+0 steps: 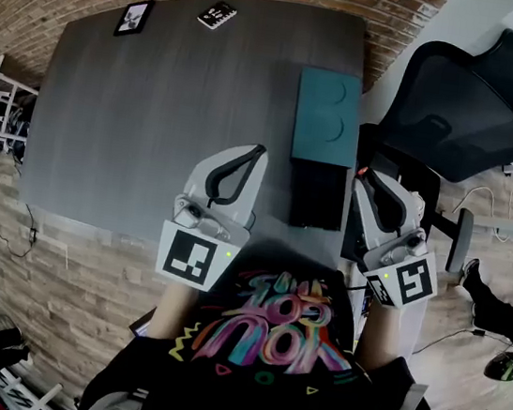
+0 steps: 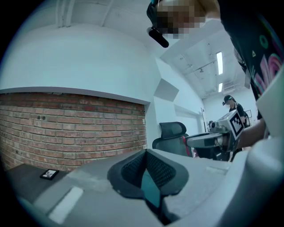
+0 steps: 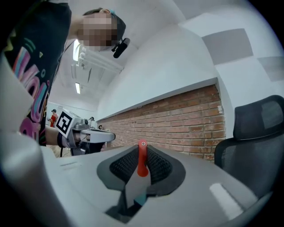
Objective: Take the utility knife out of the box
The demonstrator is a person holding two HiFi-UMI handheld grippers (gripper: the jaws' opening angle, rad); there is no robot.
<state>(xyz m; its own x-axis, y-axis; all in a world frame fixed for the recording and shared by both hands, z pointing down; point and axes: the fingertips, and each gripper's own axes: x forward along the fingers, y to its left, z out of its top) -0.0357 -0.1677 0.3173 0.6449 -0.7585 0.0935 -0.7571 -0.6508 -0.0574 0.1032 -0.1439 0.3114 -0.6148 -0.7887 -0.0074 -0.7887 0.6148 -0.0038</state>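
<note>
While the left tongs (image 1: 256,152) hang over the table (image 1: 155,119) with jaws pressed together and nothing between them, they do no work at this moment. Far ahead of them, near the table's far edge, lie a small picture frame (image 1: 133,17) and a dark flat item (image 1: 217,15), neither of which belongs to the task.

Between the two tongs lies the black box base (image 1: 318,199). The teal lid (image 1: 328,115) is off and lies just beyond it, ahead of both tips. The base's inside reads plain black, and I cannot tell whether anything lies in it.

The right tongs (image 1: 365,175) sit just right of the base, at the table's edge, clamped on a slim red piece with a hole at its end, most likely the utility knife (image 3: 142,162). It stands up between the pads, and its blade end is not visible. The office chair (image 1: 470,97) is beyond the right tongs, off to their right.

Step in hand, by my judgement: the knife is out of the box and is being held clear of it. Next it should be set down on bare table left of the base, lowered flat, and the jaws parted only once it rests. The grip is on a thin end, so it could pivot.
</note>
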